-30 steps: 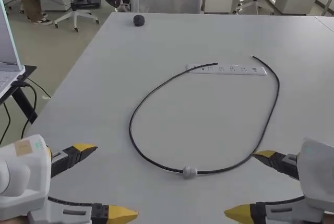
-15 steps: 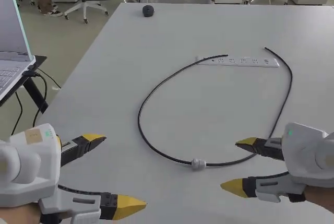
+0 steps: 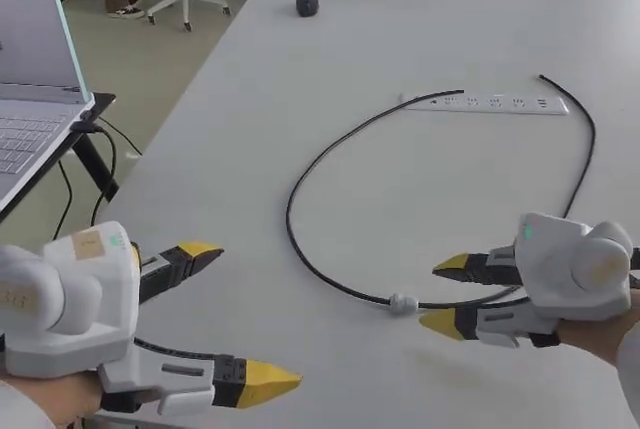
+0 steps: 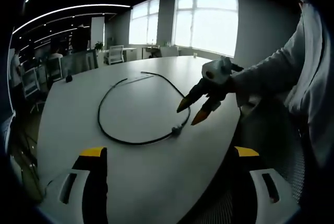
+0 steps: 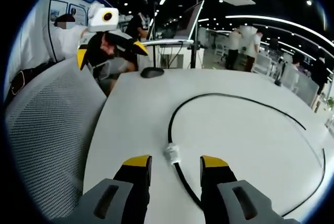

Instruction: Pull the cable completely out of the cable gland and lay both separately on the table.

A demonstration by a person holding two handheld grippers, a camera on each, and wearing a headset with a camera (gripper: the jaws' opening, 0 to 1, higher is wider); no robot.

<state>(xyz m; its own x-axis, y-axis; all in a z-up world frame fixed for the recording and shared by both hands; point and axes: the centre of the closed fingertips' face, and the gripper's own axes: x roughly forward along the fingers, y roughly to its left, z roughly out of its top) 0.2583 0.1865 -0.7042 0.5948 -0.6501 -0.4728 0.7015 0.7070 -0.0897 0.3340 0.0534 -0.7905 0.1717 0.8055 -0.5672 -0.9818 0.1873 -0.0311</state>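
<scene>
Right gripper (image 3: 430, 295): jaws parted a moderate way with nothing held between them. It is low over the table, yellow tips aimed at the gland.
Left gripper (image 3: 258, 315): jaws spread wide and empty. It hangs over the near left part of the table, well apart from the cable.
Cable gland (image 3: 402, 302): a small pale-grey fitting lying on the tabletop just ahead of the right gripper's tips. In the right gripper view it sits in line with the gap between the two jaws. Whether a tip touches it, I cannot tell.
Cable (image 3: 291, 211): thin and black, threaded through the gland. It lies in one big open loop, with the gland at the loop's near side. The stretch to the right of the gland runs between the right gripper's jaws. One free end lies at the left part of the power strip, the other near its right end.
Power strip (image 3: 490, 103): white, flat on the table at the far side of the loop.
Table (image 3: 250, 99): pale grey top.
Dark round object (image 3: 307, 5): small, near the far edge.
Laptop (image 3: 30, 59): open, on a stand off the table's left side.
</scene>
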